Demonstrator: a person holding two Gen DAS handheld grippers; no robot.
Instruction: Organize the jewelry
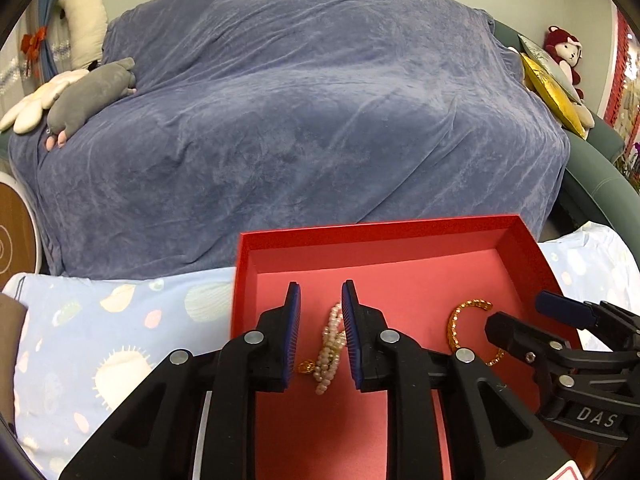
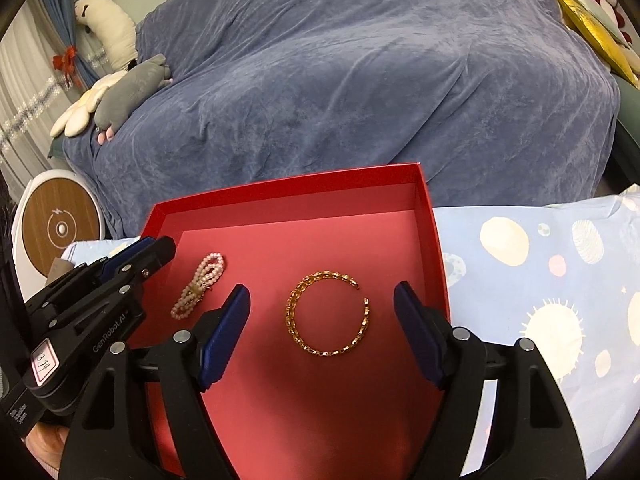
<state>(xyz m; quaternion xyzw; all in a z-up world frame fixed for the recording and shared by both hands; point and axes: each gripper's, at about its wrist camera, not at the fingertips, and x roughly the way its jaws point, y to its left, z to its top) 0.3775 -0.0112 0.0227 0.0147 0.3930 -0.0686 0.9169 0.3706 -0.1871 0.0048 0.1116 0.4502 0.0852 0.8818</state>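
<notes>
The pearl bracelet (image 1: 330,350) lies on the floor of the red box (image 1: 400,232), between my left gripper's (image 1: 320,308) parted fingers, untouched. At 3 o'clock from it lies the gold chain bracelet (image 2: 327,313), framed by my wide-open right gripper (image 2: 322,300); both hold nothing

1. The right hand-held gripper (image 2: 322,308) is wide open above the red box (image 2: 280,196).
2. A gold chain bracelet (image 2: 328,312) lies flat in the box, between the blue fingers (image 2: 226,332).
3. A pearl bracelet (image 2: 198,284) lies to its left.
4. The left hand-held gripper (image 2: 160,246) reaches over the box's left edge.
5. The box sits on a light blue cloth (image 2: 560,280).
</notes>
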